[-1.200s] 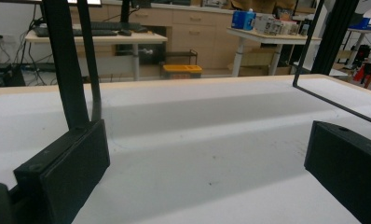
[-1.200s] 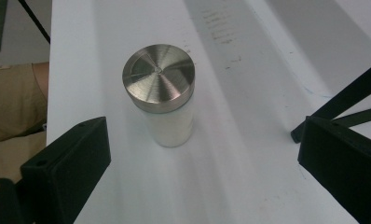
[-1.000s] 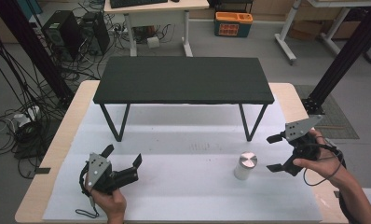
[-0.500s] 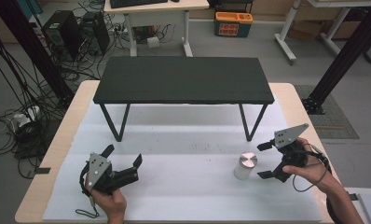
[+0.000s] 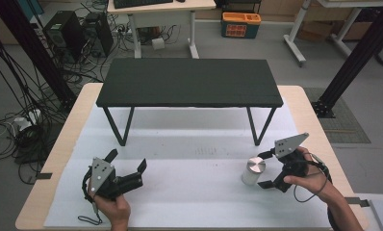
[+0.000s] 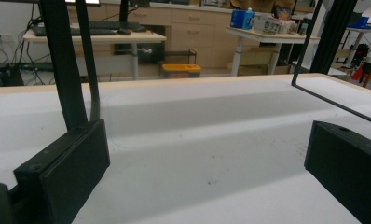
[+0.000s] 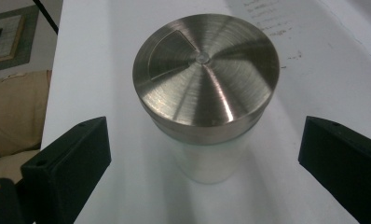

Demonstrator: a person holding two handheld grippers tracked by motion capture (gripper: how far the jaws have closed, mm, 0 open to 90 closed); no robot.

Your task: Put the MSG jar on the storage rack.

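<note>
**Right tool open beside lidded jar; left tool open, idle**

On the white mat (image 5: 194,192) that covers the wooden desk (image 5: 314,110), near its right front, stands a small white jar (image 5: 252,171) with a brushed-metal lid (image 7: 206,77). It sits upright, lid on, flat on the mat.

Right tool (image 5: 266,169), held in the person's right hand (image 5: 309,182), points left toward the jar. Jaws spread wide, one on each side of the jar's right flank, neither touching it. From the right gripper view the jar (image 7: 207,158) sits centred between the two black jaws with a clear gap at both sides; the lid shows a wedge-shaped marking on its top.

Left tool (image 5: 127,166), in the left hand (image 5: 113,209), rests low at the mat's left front, well apart from the jar. Jaws open, nothing between them; the left gripper view shows bare mat there.

A black bench-like stand (image 5: 189,83) straddles the mat behind both tools, its thin legs on the mat.
</note>
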